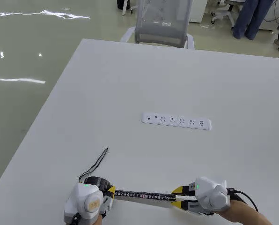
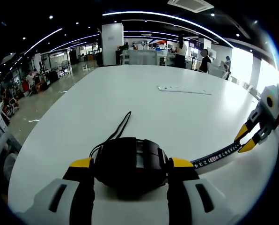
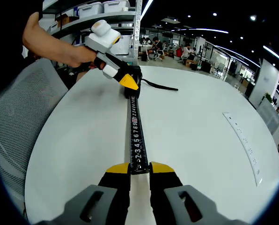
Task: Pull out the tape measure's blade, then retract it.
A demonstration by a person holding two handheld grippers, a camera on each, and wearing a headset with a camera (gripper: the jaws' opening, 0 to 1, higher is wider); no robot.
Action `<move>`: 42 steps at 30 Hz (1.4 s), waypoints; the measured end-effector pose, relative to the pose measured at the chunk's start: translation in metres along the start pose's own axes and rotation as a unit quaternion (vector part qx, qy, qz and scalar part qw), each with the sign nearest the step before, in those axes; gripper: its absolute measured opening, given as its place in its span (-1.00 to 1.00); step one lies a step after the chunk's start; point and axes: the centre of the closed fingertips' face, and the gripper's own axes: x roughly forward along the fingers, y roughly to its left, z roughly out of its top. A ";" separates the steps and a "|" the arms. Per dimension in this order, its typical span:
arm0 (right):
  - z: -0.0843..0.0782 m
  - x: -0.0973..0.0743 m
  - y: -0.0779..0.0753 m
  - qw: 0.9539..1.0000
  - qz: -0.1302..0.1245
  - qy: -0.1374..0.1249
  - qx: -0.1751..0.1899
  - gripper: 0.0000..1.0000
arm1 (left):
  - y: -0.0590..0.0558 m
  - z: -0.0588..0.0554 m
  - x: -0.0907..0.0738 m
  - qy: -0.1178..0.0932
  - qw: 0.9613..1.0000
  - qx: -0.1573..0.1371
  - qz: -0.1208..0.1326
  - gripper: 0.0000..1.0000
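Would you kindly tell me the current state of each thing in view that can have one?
left gripper, shut on the tape measure case.
right gripper, shut on the tip of the blade.
tape measure case, clamped by its two sides.
blade, pulled partway out, straight between the two grippers.
strap, lying slack on the table.
power strip, lying flat, nothing plugged in.

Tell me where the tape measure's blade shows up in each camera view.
Head view: blade at bottom centre, lying left to right.
Left gripper view: blade runs right from the black case.
Right gripper view: blade runs up the middle from the jaws.
Shared landmark: the white power strip.
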 end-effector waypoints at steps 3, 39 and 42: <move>0.001 0.000 0.001 1.000 0.000 0.000 -0.001 -0.72 | 0.000 0.001 -0.001 0.000 1.000 0.001 0.001 0.19; 0.012 0.012 0.003 1.000 0.013 -0.005 -0.006 -0.72 | 0.001 0.000 0.000 0.007 1.000 -0.004 -0.008 0.19; 0.013 0.013 0.003 1.000 0.014 -0.005 -0.007 -0.72 | 0.001 -0.001 0.000 0.008 1.000 -0.006 -0.009 0.19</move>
